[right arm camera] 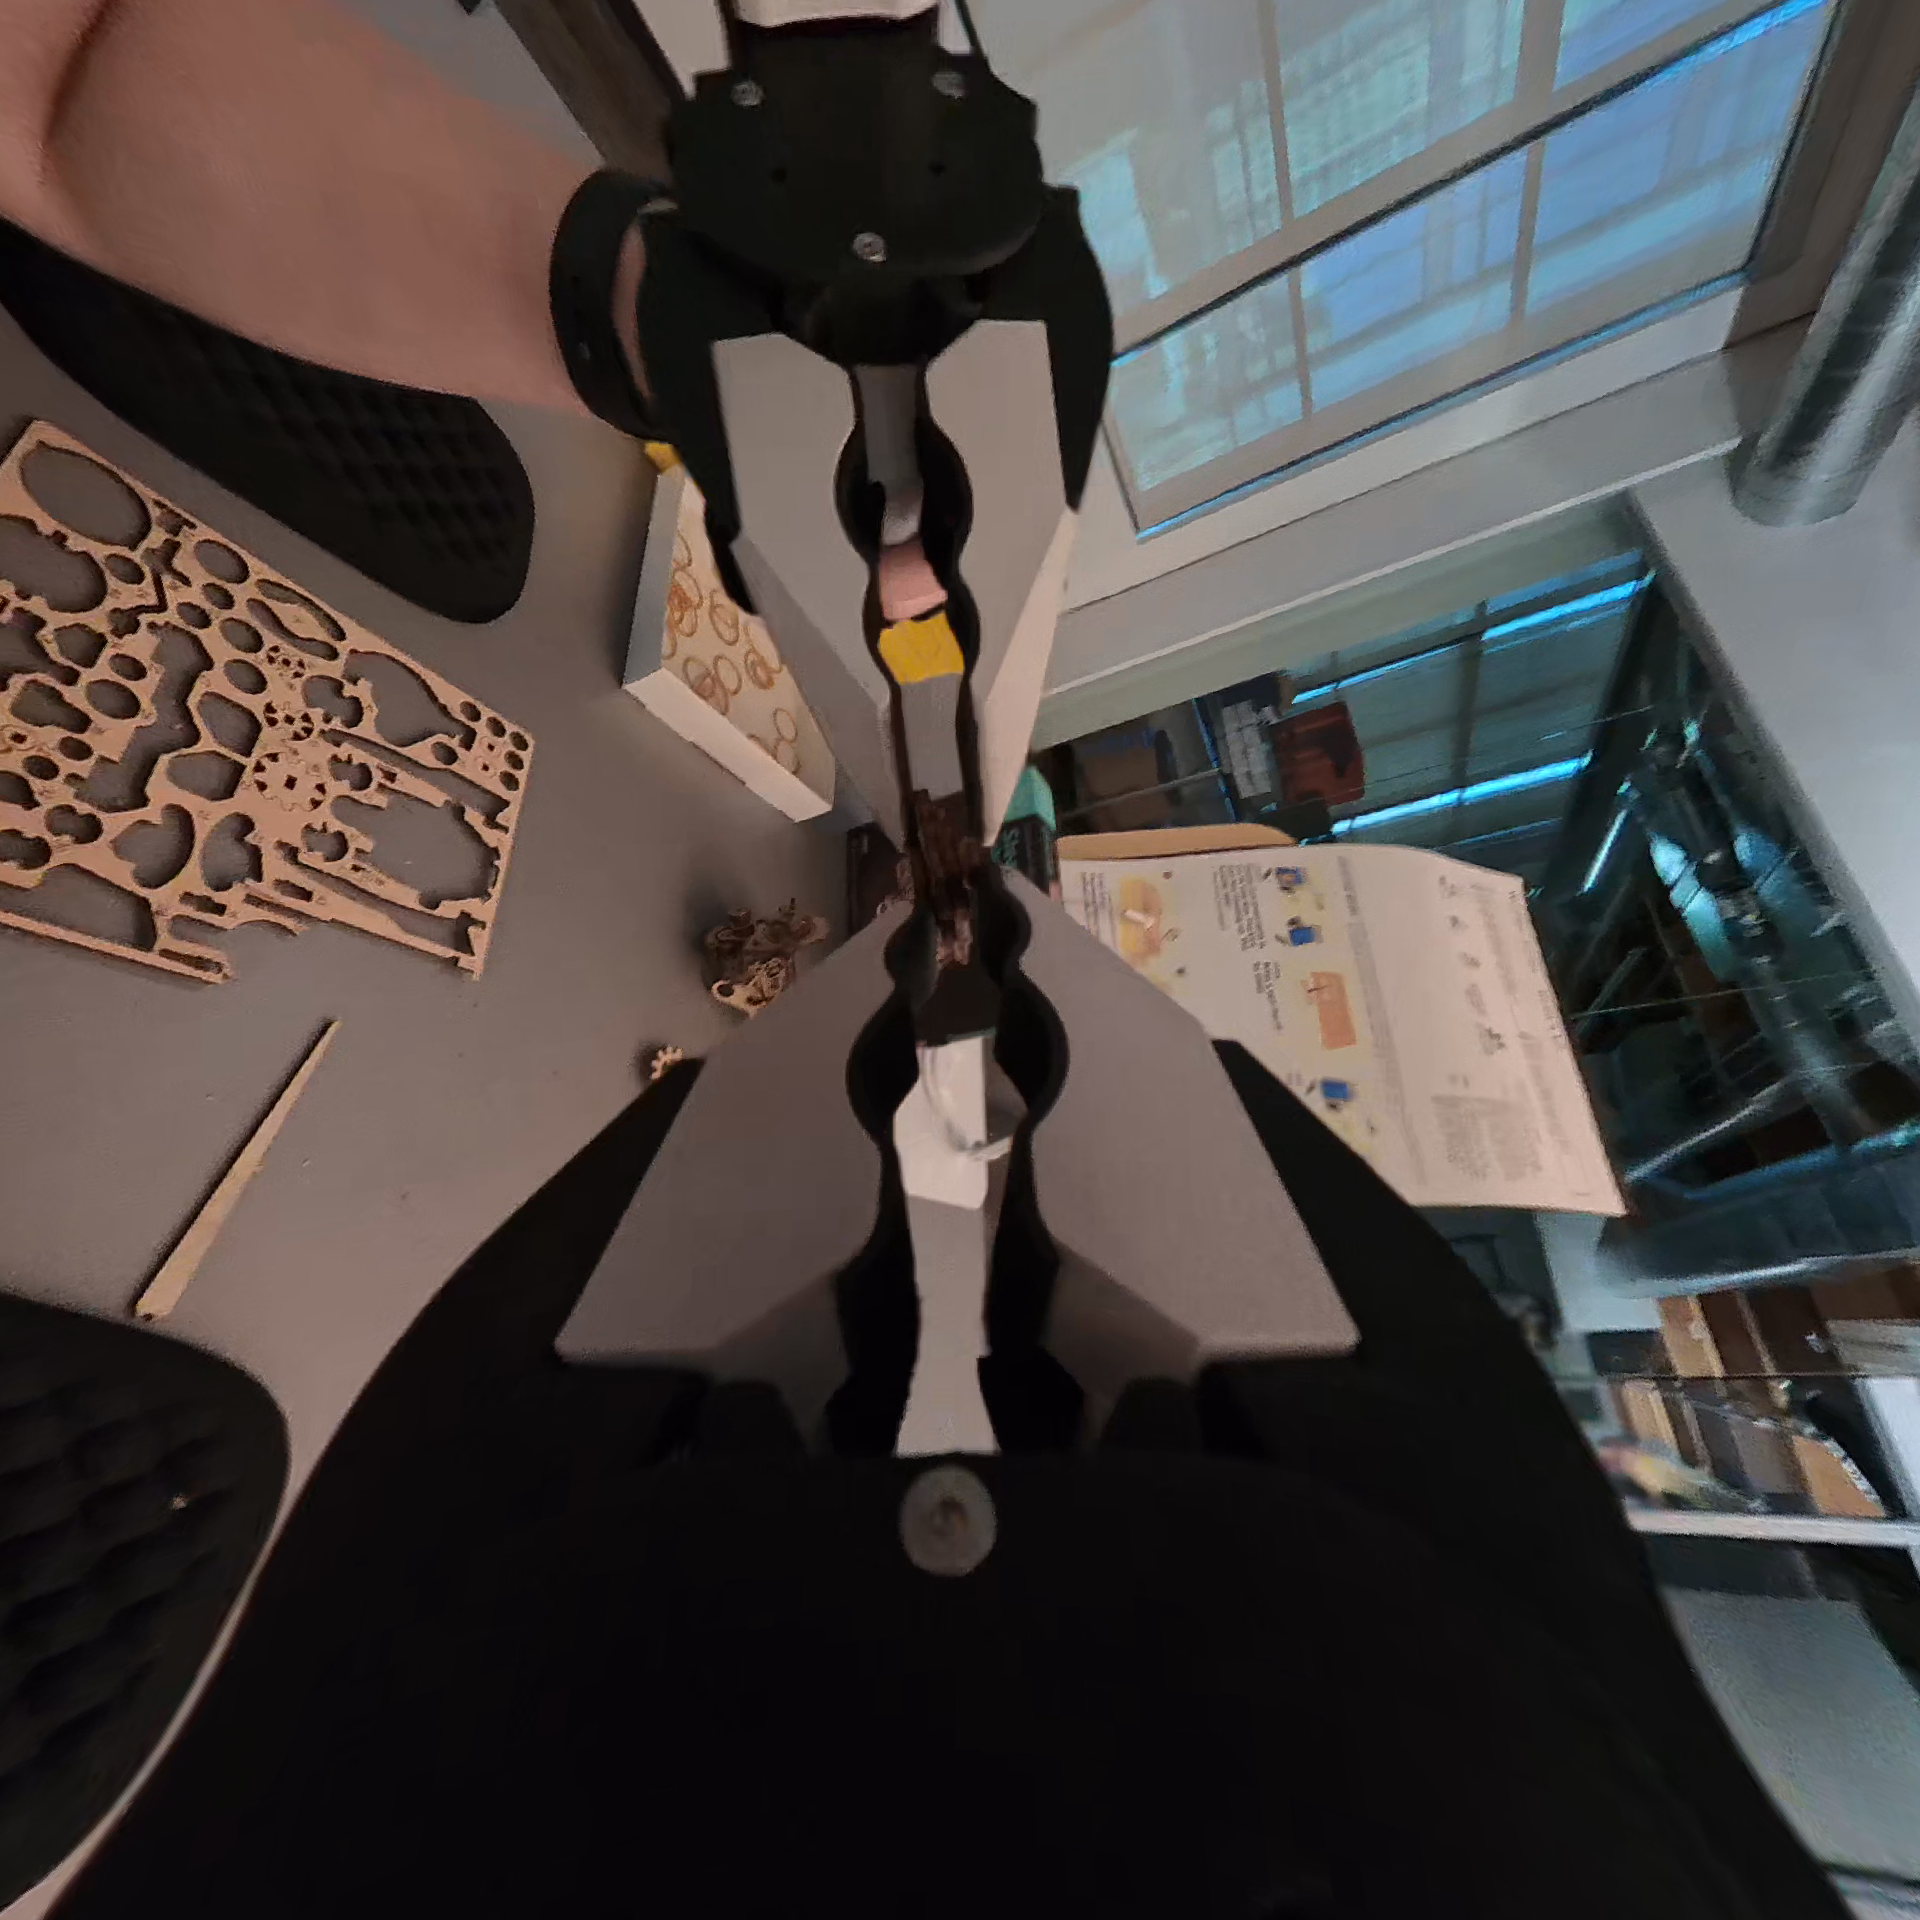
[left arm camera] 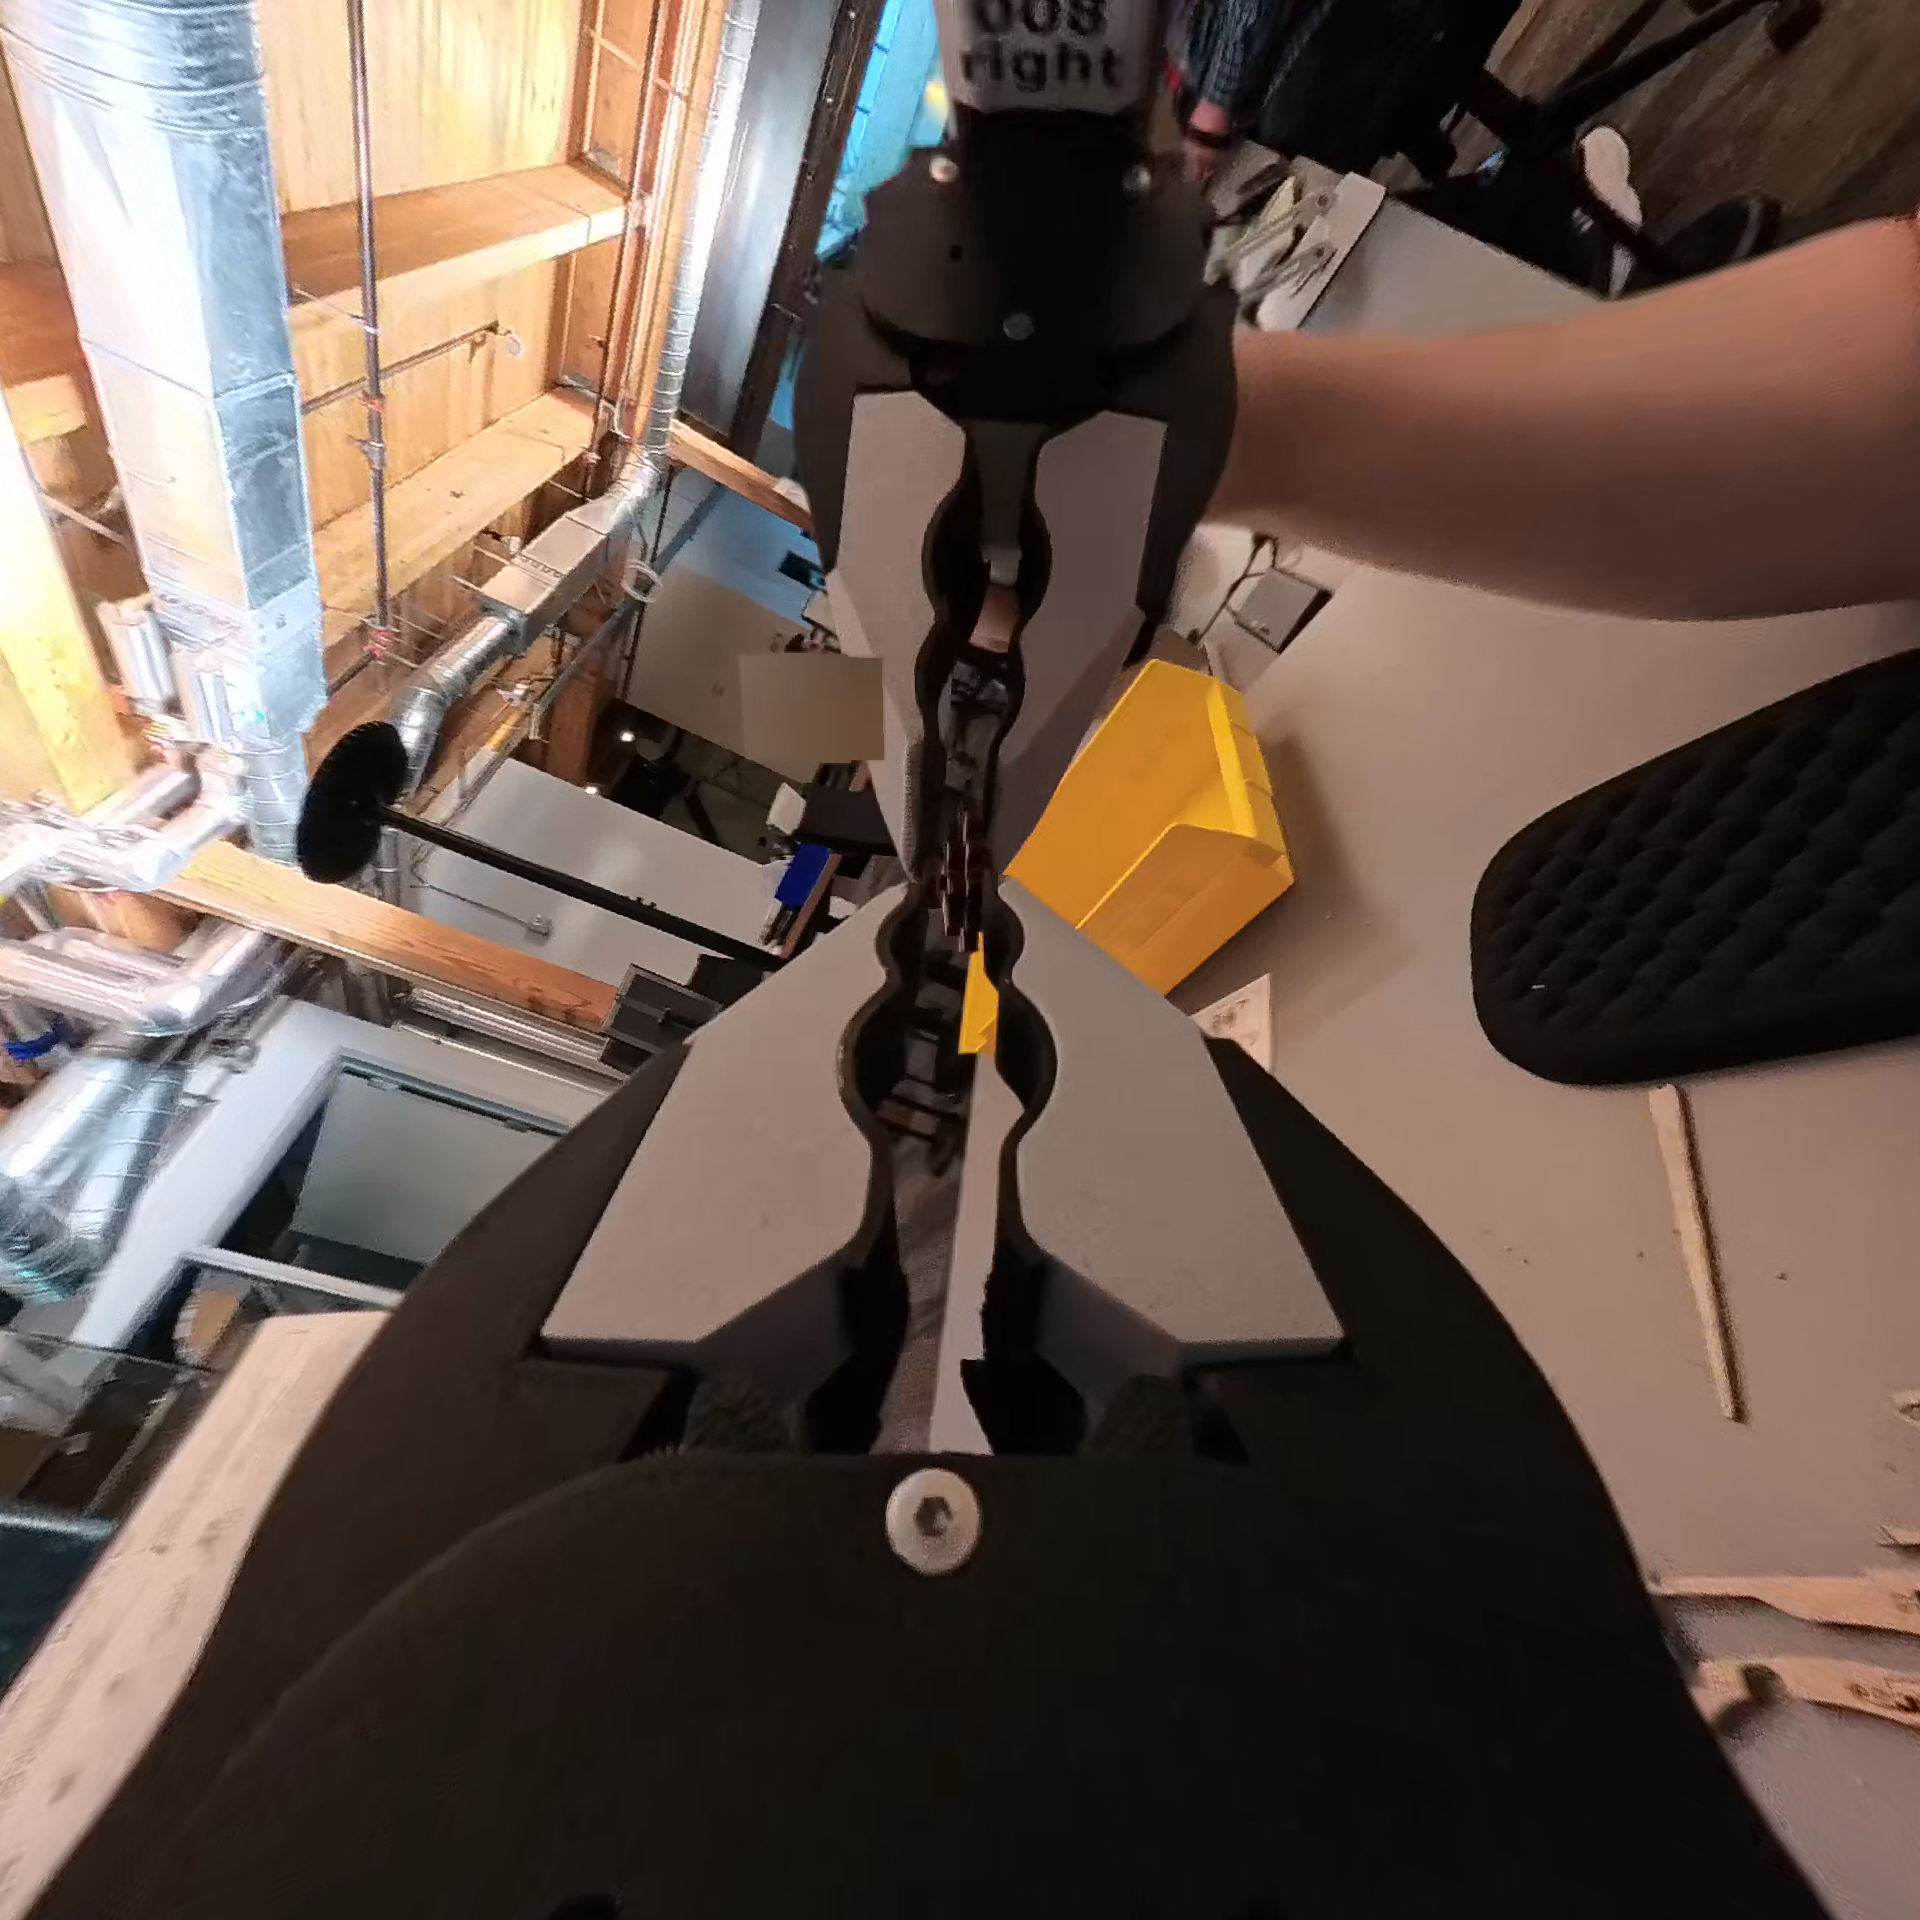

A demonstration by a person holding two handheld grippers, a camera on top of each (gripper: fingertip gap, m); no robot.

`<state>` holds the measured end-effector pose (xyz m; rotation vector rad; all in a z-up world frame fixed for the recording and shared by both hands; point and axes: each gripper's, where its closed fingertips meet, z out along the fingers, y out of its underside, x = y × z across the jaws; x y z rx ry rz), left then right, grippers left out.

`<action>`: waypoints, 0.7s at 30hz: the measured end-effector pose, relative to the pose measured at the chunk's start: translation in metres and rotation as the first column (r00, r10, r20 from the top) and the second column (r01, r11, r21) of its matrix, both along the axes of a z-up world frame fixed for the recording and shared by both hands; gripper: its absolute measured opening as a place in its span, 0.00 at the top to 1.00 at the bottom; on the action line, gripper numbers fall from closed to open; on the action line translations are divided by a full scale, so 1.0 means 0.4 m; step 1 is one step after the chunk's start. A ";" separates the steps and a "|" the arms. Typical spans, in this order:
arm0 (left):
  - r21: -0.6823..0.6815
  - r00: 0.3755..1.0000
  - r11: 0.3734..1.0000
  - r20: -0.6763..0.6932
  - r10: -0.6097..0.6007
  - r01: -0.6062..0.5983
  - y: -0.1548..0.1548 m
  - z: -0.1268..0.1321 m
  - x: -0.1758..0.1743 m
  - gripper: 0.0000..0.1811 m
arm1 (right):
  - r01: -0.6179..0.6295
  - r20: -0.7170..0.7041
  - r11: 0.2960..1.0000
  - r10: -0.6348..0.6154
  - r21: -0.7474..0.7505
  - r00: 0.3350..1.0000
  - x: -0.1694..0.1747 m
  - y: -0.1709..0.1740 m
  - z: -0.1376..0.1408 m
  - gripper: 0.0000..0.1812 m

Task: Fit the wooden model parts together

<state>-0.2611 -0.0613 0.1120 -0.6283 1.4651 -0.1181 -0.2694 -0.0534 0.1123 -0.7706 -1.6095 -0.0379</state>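
My two grippers meet tip to tip above the grey table. A small dark wooden model part (left arm camera: 961,883) sits pinched between their tips, mostly hidden by the fingers. My left gripper (left arm camera: 956,920) is shut on its near end. The right gripper (left arm camera: 956,847) faces it from above, also shut on the part. In the right wrist view, my right gripper (right arm camera: 951,925) grips the wooden part (right arm camera: 943,868) and the left gripper (right arm camera: 940,816) holds its far end. I cannot tell whether it is one piece or two joined.
A punched-out wooden sheet (right arm camera: 239,727), a small wooden sub-assembly (right arm camera: 764,951), a loose gear (right arm camera: 665,1060) and a thin wooden strip (right arm camera: 234,1174) lie on the table (right arm camera: 499,1091). A yellow bin (left arm camera: 1164,821), instruction sheet (right arm camera: 1351,1018), white box (right arm camera: 727,665) and black pads (left arm camera: 1704,883) stand around. The tips of both grippers are at nearly the same place.
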 end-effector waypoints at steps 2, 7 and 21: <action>0.039 1.000 0.999 0.026 0.017 -0.018 0.006 0.000 0.005 0.96 | 0.015 0.004 0.999 -0.015 -0.029 1.000 0.006 0.006 -0.003 0.96; 0.004 1.000 1.000 -0.004 0.005 -0.005 -0.002 -0.012 0.008 0.95 | 0.032 0.043 0.999 -0.031 -0.031 0.999 0.009 -0.002 -0.015 0.96; 0.028 0.998 1.000 -0.058 0.009 -0.007 -0.013 -0.019 -0.004 0.98 | 0.054 0.053 0.998 -0.054 -0.013 0.997 -0.002 -0.009 -0.018 0.95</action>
